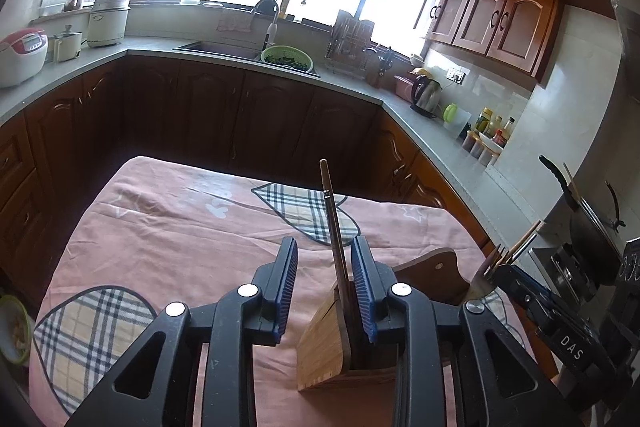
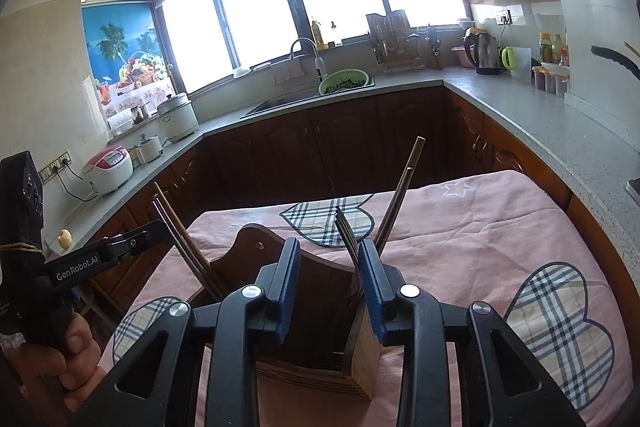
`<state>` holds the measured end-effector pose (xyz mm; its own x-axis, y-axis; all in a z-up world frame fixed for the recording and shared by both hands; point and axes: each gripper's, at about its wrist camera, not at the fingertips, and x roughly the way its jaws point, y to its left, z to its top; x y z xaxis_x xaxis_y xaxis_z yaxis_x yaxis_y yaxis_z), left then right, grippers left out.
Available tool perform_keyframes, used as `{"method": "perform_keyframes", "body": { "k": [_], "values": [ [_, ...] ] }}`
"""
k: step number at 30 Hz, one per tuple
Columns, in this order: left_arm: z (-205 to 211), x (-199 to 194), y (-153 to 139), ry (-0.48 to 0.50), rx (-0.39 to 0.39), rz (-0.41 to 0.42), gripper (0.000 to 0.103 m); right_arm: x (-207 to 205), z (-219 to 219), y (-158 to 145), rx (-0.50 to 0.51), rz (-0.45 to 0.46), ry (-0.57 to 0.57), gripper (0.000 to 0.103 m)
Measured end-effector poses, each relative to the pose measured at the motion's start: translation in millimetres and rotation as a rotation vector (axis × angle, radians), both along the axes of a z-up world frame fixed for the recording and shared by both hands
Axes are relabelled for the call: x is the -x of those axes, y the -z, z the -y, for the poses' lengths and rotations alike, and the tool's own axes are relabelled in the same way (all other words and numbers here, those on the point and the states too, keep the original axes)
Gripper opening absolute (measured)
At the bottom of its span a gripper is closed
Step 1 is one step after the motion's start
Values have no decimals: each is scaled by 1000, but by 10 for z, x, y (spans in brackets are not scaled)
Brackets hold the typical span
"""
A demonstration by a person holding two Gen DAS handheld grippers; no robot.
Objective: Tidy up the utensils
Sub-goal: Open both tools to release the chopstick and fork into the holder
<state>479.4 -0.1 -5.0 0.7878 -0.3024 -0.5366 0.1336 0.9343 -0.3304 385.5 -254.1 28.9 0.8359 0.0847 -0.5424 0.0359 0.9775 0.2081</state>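
Observation:
A wooden utensil holder (image 1: 320, 343) (image 2: 360, 347) stands on the pink cloth table (image 1: 168, 227) (image 2: 460, 251), right under both grippers. My left gripper (image 1: 325, 287) is open above the holder's left compartment; a dark chopstick (image 1: 334, 227) stands upright between its fingers, close to the right one, its lower end in the holder. My right gripper (image 2: 329, 287) is open and empty above the holder's right part. A fork (image 2: 347, 231) and two chopsticks (image 2: 400, 195) lean in the right compartment, and more chopsticks (image 2: 180, 231) in the left. The left gripper's body (image 2: 100, 255) shows in the right wrist view.
The table's far edge faces dark cabinets (image 1: 208, 115). Grey counters (image 1: 448, 151) (image 2: 560, 131) run around with rice cookers (image 1: 20, 55), a sink with a green colander (image 1: 286, 57), a kettle (image 1: 426, 95) and jars. A wok (image 1: 588, 231) sits at the far right.

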Motion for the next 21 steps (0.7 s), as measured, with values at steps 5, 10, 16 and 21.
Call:
{"method": "perform_keyframes", "body": {
  "k": [5, 10, 16, 21],
  "values": [
    [-58, 151, -22, -15, 1, 3, 60, 65, -6, -55, -5, 19, 1, 41],
    [-166, 409, -10, -44, -4, -5, 80, 235, 0, -140, -23, 51, 5, 75],
    [-301, 823, 70, -54, -6, -58, 82, 580, 65, -192, -52, 74, 24, 86],
    [-438, 1173, 91, -68, 5, -104, 82, 893, 66, -214, -59, 74, 35, 87]
  ]
}}
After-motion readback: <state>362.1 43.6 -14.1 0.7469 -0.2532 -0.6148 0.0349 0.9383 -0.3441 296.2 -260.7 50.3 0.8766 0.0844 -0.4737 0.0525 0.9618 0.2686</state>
